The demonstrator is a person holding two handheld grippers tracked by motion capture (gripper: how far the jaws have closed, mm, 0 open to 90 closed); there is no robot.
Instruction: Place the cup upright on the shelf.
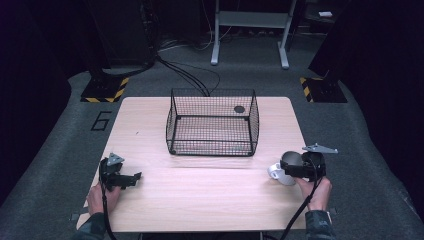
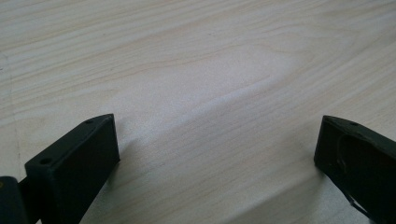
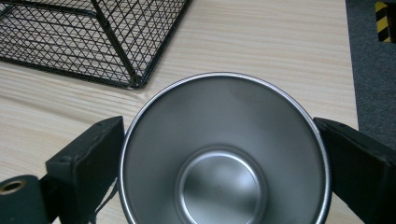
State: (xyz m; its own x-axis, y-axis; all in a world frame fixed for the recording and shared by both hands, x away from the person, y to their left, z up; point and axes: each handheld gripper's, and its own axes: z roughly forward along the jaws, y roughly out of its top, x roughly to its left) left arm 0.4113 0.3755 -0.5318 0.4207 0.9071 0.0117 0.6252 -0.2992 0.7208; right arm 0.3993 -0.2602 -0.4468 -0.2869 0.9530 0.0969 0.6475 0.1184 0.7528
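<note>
The right gripper (image 3: 224,154) has its fingers (image 3: 88,163) closed against the two sides of a steel cup (image 3: 224,149), mouth turned toward the camera, so the cup's long axis runs straight along the fingers. In the high view the cup (image 1: 291,160) sits low over the counter (image 1: 210,200), off the wire basket's (image 1: 212,122) front right corner; the basket lies forward and to the left of it, near but apart. The left gripper (image 1: 120,177) rests well off the basket's front left corner, fingers (image 2: 79,158) spread wide over bare wood, holding nothing. The right hand is plainly the nearer one for any drop into the basket.
</note>
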